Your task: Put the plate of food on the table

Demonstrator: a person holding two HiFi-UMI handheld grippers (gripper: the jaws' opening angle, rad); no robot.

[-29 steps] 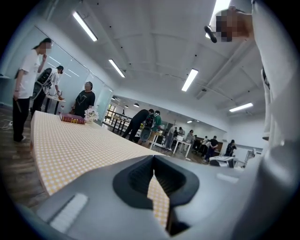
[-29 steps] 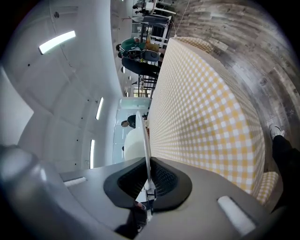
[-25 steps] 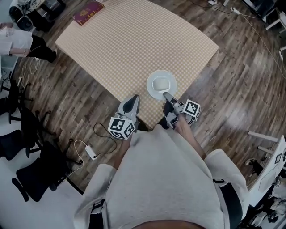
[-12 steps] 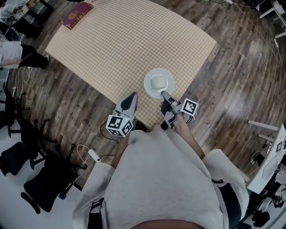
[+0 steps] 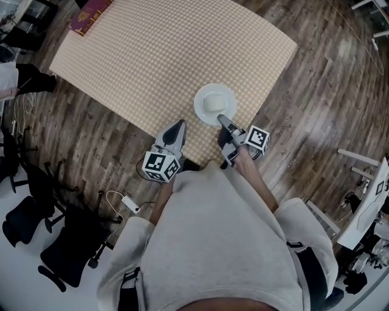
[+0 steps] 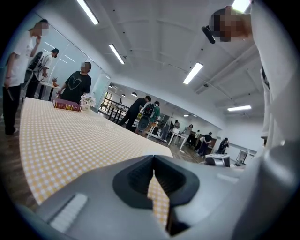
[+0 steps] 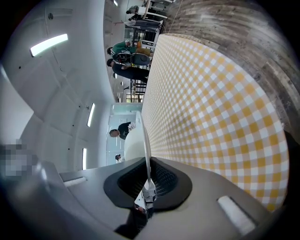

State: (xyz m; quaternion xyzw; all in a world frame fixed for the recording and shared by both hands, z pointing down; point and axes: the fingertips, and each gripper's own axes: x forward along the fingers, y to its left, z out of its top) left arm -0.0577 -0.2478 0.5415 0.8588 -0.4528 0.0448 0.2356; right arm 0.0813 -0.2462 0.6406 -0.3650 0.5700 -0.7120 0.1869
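**Desk:** What did you have in the right gripper [image 5: 220,117]?

**Operator:** Its jaws were nearly together, pinched on the near rim of the white plate [image 5: 199,107]. In the right gripper view [image 7: 149,180] I saw that rim edge-on as a thin line [image 7: 146,140] running up from between the pads, with the pale mound of food [image 7: 132,143] beside it. The head view gave me the other side of it: a round plate with the food [image 5: 213,103] in its middle, over the near corner of the checked table [image 5: 182,48]. I could not tell from either view whether the plate rested on the cloth or hung just above it.

**Desk:** And the left gripper [image 5: 178,124]?

**Operator:** Closed on nothing. The left gripper view [image 6: 153,176] showed only a sliver of checked cloth between its pads. From overhead it sat at the table's near edge, left of the plate and apart from it.

**Desk:** Anything readable?

**Operator:** Nothing I could read. The dark red book [image 5: 91,9] lay at the far corner, and its cover print [image 6: 66,105] was too small in both views. The cubes carried only square markers. The left gripper view alone showed people standing beyond the table.
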